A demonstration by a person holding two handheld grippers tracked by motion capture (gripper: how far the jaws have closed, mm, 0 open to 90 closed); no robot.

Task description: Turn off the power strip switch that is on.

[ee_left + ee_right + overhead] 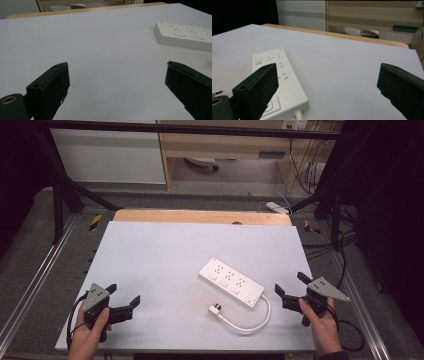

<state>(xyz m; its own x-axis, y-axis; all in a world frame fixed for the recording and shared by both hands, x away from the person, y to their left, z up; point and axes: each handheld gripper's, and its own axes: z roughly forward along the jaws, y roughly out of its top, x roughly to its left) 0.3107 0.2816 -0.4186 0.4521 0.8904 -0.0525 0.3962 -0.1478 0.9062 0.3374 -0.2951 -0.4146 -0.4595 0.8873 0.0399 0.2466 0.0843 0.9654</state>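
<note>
White table top (165, 265), wooden strip along its far edge. A white power strip (231, 282) lies flat right of centre, set diagonally — far end toward the left, near end toward the right. Three socket groups face up, with a switch at the near-right end. Its white cable (252, 322) leaves that end, loops toward the near edge and curls back left to the plug (216, 309), which rests on the table just near of the strip, apart from it.

Left gripper (124, 296) sits at the near-left corner, held in the person's left hand (90, 332); jaws spread wide, nothing between them. In the left gripper view the jaws stand far apart over bare table, and the power strip (183, 36) shows at the upper right, well clear of the jaws.

Right gripper (291, 283) is at the near-right edge in the right hand (322, 325), grey plate on top, jaws likewise released and empty — pointing left toward the switch end of the strip, near it but not touching. In the right gripper view the power strip (284, 82) runs beside and partly behind the left-hand jaw; the space between the jaws is bare table.

Beyond the table: dark frame bars, a wooden cabinet, cables on the floor.
</note>
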